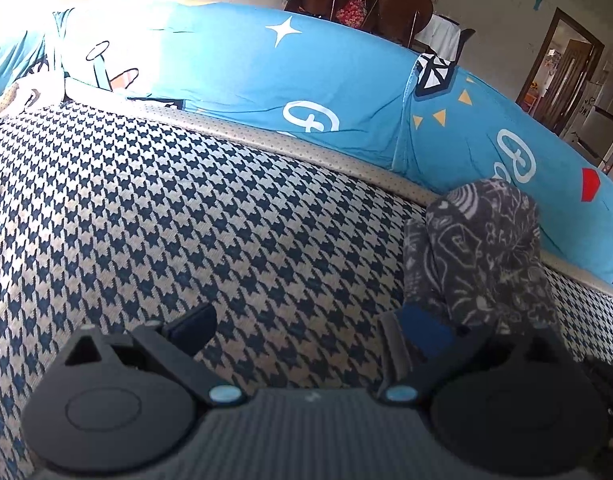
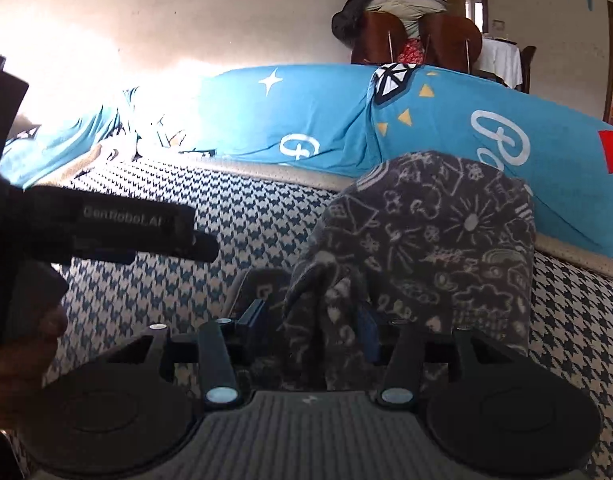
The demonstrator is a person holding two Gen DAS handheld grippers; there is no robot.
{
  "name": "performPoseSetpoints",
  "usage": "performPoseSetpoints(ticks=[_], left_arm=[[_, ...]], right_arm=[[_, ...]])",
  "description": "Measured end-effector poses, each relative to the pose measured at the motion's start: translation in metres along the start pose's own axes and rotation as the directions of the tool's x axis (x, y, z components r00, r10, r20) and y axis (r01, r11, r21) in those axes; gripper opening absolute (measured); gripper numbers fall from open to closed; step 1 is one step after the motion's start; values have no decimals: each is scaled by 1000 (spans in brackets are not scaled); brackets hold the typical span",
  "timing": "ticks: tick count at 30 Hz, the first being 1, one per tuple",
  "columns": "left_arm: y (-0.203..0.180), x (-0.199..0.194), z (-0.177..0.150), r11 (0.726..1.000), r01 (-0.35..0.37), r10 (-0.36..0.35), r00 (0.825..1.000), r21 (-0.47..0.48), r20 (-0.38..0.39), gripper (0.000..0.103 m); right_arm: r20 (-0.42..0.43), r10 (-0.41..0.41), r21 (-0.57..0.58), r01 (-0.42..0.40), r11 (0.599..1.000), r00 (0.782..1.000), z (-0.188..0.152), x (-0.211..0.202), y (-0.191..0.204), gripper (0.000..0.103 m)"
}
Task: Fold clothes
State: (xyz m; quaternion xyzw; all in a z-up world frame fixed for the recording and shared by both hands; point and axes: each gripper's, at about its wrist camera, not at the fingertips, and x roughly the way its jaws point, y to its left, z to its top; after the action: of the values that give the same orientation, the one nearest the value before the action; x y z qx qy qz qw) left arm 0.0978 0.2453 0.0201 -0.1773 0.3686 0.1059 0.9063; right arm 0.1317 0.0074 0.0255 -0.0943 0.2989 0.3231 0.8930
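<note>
On a bed covered in a navy-and-cream houndstooth cover, a dark grey garment printed with white doodles stands bunched up, close to the beige dotted edging that borders the cover. Beyond that edging lies a long blue quilt printed with white stars, lettering and small yellow triangles, rolled along the far side of the bed.

The right gripper has the garment's lower folds hanging between its fingers, which stand partly apart; whether the pads press the cloth cannot be told from this view. The left gripper hangs over bare houndstooth with its fingers wide apart and nothing between them; the garment rises just past its right-hand finger. In the right wrist view the left gripper's black body comes in from the left, held by a hand.

Behind the bed are a pale, marked wall, two brown wooden chairs draped with clothing, a white-clothed table, and dark-framed doorways at the right.
</note>
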Motion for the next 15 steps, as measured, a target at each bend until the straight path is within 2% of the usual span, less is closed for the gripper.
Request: performPoseSetpoints(ticks=[5,8,13,14,15], left_arm=[[1,-1,1,1000,2,-2,1000,-3,-1,103],[2,-1,1,1000,0,0,1000,-8,0,103],[0,-1,1,1000,5,-5,1000,-1,-2,103],[-1,0,1,1000,6,-6,1000,1,-3,103],[-3,1,1,1000,7,-7,1000,3,-4,103]], right_arm=[[11,51,46,-51,998,999,4,-11,-11,49],[26,38,63,-40,997,999,8,-21,-21,49],[-12,19,74,-18,997,1000,2,-22,-33,49],[-23,12,70,-10,998,1000,-1,-20,-34,48],[-34,9,67,-7,998,999,-3,-18,-35,38]])
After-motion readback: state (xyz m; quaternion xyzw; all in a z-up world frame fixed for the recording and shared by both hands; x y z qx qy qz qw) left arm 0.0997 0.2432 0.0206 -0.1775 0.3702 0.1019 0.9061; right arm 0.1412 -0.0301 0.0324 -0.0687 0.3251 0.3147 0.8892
